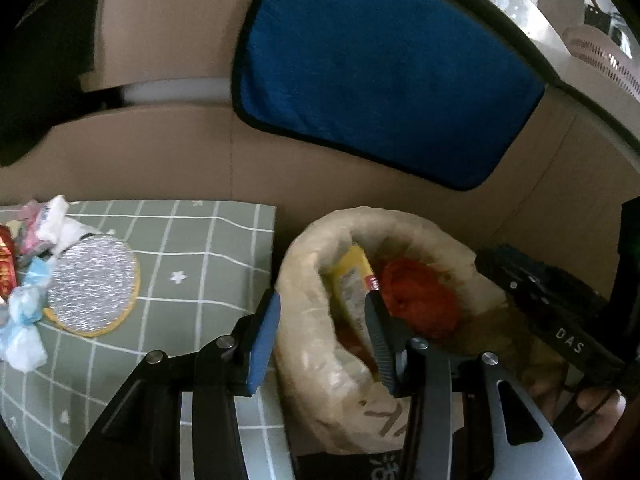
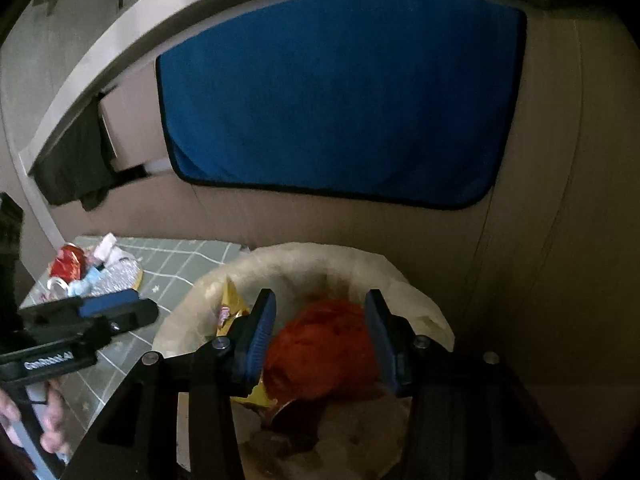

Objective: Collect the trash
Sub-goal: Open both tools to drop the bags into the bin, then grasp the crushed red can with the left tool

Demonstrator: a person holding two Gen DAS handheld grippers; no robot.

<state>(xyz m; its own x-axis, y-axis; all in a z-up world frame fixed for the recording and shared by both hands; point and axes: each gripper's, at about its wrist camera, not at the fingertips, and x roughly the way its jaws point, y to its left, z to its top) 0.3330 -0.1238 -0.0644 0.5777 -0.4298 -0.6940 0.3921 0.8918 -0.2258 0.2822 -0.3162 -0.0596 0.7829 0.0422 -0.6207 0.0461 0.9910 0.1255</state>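
Trash pile [image 1: 28,264]: far left corner of tabletop [image 1: 192,248], well apart from bag; red can [image 2: 70,266], white and pale-blue wrappers, foil disc [image 1: 94,284].
Handling: we judge wrappers v. light, soft, crinkly, apt to slip; pinch at a twisted end. Can stiff but dents; take across body.
Bag [image 1: 316,320]: just beside tabletop edge, mouth rolled open; holds yellow packet [image 1: 352,280], red crumpled wad [image 2: 320,344].
Left claw [image 1: 320,340]: open, empty, straddling bag rim.
Right claw [image 2: 320,340]: open, empty, over bag mouth.

Lined trash bin [image 2: 416,280] holding red crumpled wad [image 2: 320,344], yellow wrapper [image 1: 352,280], more litter [image 1: 28,280] on table
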